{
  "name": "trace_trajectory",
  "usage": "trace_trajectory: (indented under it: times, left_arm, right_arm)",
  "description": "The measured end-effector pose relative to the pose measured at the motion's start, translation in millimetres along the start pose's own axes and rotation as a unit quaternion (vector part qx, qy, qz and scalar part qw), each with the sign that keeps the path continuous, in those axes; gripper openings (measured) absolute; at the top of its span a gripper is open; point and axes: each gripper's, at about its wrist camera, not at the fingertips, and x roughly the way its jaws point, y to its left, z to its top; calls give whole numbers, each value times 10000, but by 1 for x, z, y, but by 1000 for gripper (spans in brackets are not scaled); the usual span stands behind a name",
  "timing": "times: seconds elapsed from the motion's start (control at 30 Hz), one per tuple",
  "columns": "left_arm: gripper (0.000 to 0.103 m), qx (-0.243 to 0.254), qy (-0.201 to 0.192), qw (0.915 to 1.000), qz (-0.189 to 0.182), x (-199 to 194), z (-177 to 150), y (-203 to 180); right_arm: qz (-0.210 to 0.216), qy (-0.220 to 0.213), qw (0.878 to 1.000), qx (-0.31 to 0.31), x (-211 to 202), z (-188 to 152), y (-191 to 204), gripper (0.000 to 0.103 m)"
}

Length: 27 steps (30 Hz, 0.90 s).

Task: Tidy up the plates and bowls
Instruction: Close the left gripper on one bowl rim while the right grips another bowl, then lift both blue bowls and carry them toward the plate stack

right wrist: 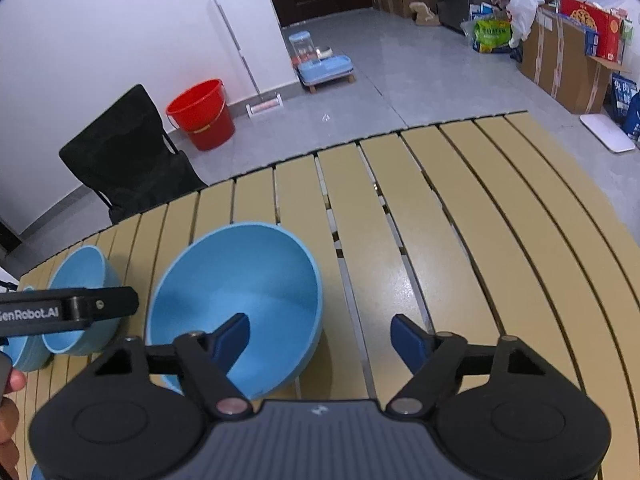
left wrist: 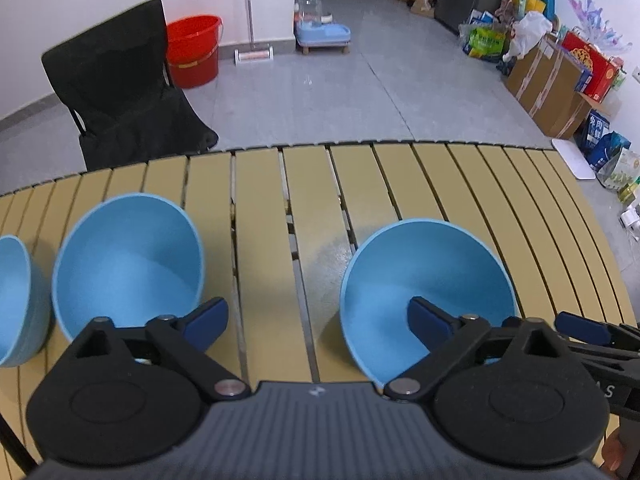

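Nothing stacked yet, as far as I can see: three blue bowls sit apart on the slatted surface (left wrist: 256, 200), no plates in view. My left gripper (left wrist: 318, 322) is spread wide, empty, between mid bowl (left wrist: 128, 264) and right bowl (left wrist: 428, 288). My right gripper (right wrist: 320, 340) is also released, its left finger inside the right bowl's rim. Small bowl (left wrist: 14, 300) sits far left. Nesting them is all still to do.

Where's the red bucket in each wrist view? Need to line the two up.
Left wrist: red bucket upper left, right of the black chair.
Right wrist: red bucket left of centre, upper half, right of that chair.
Shared landmark: blue pet feeder.
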Motion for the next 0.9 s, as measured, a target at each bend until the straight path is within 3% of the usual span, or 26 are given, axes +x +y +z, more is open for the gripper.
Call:
trace_trajectory:
  times: [0.27,0.37,0.57,0.73,0.9]
  left_arm:
    - [66,-76,314,9993,-177,30,3,0]
    - [47,-184,405,9987,-239,39,3,4]
    - [21,-281,556,9975,-346,53,0,7]
    - [12,-273,523,9972,-464,54,-2,6]
    - [8,-158,481,9978,-430,54,-4,-1]
  right_arm:
    - [51,228,9997,40,22,0,-2,49]
    - [106,277,9995,91,29,0,-2,44]
    - [219,380,9989,191,36,-4,-6,29]
    - [398,390,9981,257,38,-5,-7,14]
    - [403,340,9983,235,36,-6,-6,12]
